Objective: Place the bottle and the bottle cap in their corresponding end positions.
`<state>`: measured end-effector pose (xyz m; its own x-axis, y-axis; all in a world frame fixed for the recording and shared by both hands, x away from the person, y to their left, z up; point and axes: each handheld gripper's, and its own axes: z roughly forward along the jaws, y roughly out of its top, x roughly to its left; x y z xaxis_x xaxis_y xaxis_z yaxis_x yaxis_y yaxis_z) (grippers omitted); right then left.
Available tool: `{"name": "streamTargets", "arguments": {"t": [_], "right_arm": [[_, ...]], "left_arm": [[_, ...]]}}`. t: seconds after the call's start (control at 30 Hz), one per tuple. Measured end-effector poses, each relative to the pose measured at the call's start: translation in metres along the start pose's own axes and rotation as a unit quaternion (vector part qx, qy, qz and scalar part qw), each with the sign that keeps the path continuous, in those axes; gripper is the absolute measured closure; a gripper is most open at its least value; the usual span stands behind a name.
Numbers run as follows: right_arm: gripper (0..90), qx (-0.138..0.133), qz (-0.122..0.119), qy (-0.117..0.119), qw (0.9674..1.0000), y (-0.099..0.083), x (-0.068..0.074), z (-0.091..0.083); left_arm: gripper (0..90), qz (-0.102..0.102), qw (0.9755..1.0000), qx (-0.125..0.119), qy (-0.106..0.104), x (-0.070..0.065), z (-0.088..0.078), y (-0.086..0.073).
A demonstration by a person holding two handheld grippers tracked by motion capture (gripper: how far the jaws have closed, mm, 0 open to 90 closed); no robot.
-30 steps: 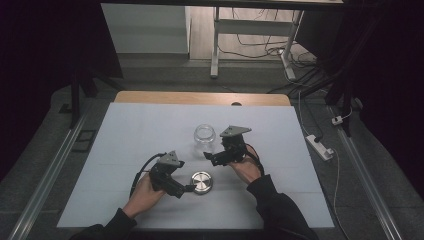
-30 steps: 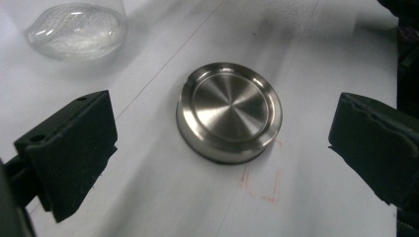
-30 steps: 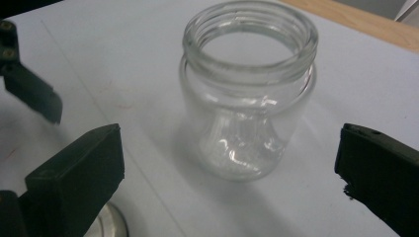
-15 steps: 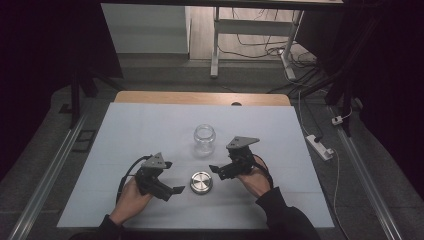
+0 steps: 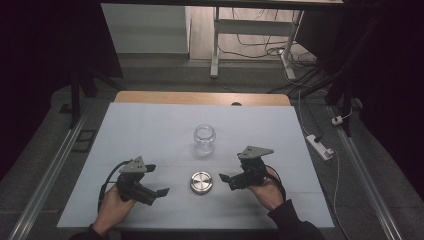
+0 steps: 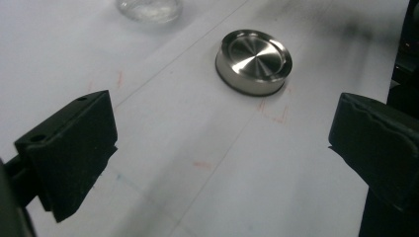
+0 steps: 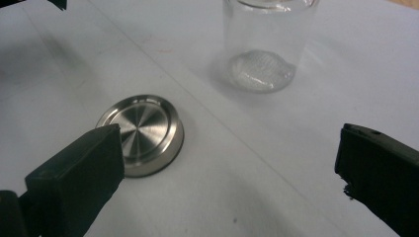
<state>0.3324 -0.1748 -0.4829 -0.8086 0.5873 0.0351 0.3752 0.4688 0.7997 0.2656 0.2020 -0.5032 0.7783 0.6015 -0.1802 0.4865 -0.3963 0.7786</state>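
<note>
A clear glass jar [image 5: 204, 140] stands upright and open-topped at the table's middle. Its round brushed-metal lid [image 5: 201, 182] lies flat on the white tabletop just in front of it. My left gripper [image 5: 157, 180] is to the left of the lid, open and empty, with a gap between them. On the lid's right, my right gripper [image 5: 228, 181] is also open and empty. The left gripper view has the lid [image 6: 253, 61] beyond the wide-apart jaws of the left gripper [image 6: 222, 133]. The right gripper view shows lid [image 7: 143, 133] and jar [image 7: 267, 44] ahead of the right gripper [image 7: 230, 168].
The white tabletop [image 5: 150, 130] has a wooden strip [image 5: 200, 98] along its far edge. A power strip [image 5: 320, 146] and cables lie on the floor to the right. Metal rails run along both sides of the table.
Both grippers have drawn back from the lid and jar: the left one leftward and nearer the front edge, the right one rightward and nearer. The lid and jar have stayed put.
</note>
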Motion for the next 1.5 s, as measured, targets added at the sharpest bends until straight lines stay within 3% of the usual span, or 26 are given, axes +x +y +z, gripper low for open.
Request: {"name": "streamTargets", "arguments": {"t": [0.3,0.57,1.03,1.5], "right_arm": [[0.0,-0.006,0.006,-0.008,0.9999,-0.021,-0.002,-0.024],[0.0,-0.009,0.020,-0.034,0.9992,-0.040,-0.004,-0.048],[0.0,-0.008,0.073,-0.087,0.9935,-0.078,-0.010,-0.093],[0.0,0.019,0.108,-0.106,0.9883,-0.099,-0.008,-0.112]], "left_arm": [[0.0,-0.025,0.9993,0.000,0.026,0.003,-0.021,-0.022],[0.0,-0.047,0.9975,-0.003,0.053,0.006,-0.040,-0.040],[0.0,-0.086,0.9927,-0.003,0.085,0.005,-0.067,-0.072],[0.0,-0.112,0.9870,0.011,0.115,-0.001,-0.082,-0.092]]}}
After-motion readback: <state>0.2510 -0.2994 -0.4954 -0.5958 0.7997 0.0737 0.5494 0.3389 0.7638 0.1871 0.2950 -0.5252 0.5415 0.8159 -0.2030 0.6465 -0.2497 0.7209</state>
